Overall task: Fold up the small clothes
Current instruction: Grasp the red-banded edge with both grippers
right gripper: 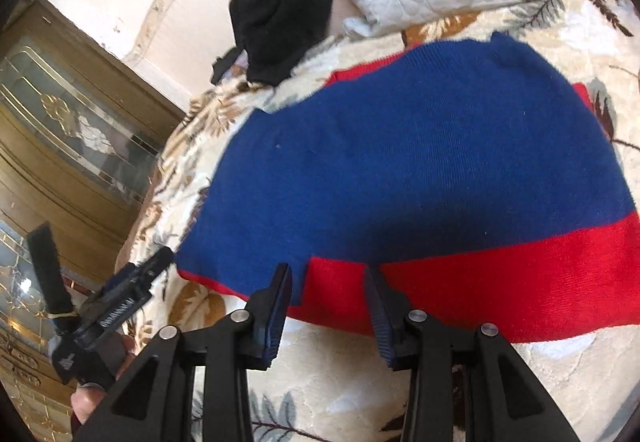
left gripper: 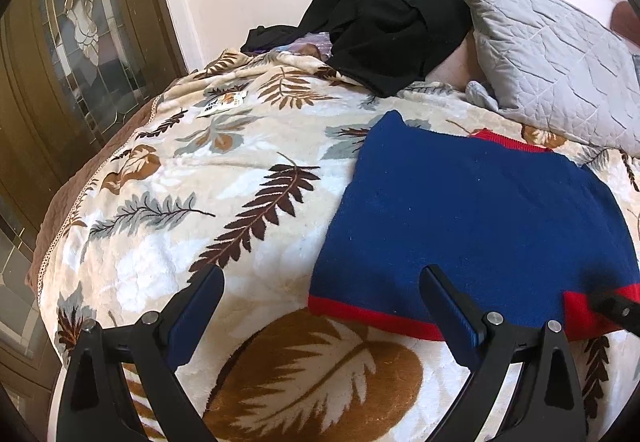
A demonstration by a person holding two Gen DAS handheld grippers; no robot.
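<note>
A small blue knit sweater [left gripper: 472,210] with a red hem and red collar lies flat on the leaf-patterned blanket [left gripper: 224,178]. It also shows in the right wrist view [right gripper: 400,162]. My left gripper [left gripper: 322,274] is open, low over the blanket at the sweater's near left corner; its right finger is over the hem. My right gripper [right gripper: 328,270] is open and empty, its fingertips at the red hem [right gripper: 500,282] near a folded blue flap. The left gripper also shows in the right wrist view [right gripper: 116,294], left of the sweater.
A black garment [left gripper: 384,14] is piled at the head of the bed beside a grey quilted pillow [left gripper: 552,54]. A wooden cabinet with glass doors [left gripper: 72,42] stands close along the bed's left edge. The wall is behind.
</note>
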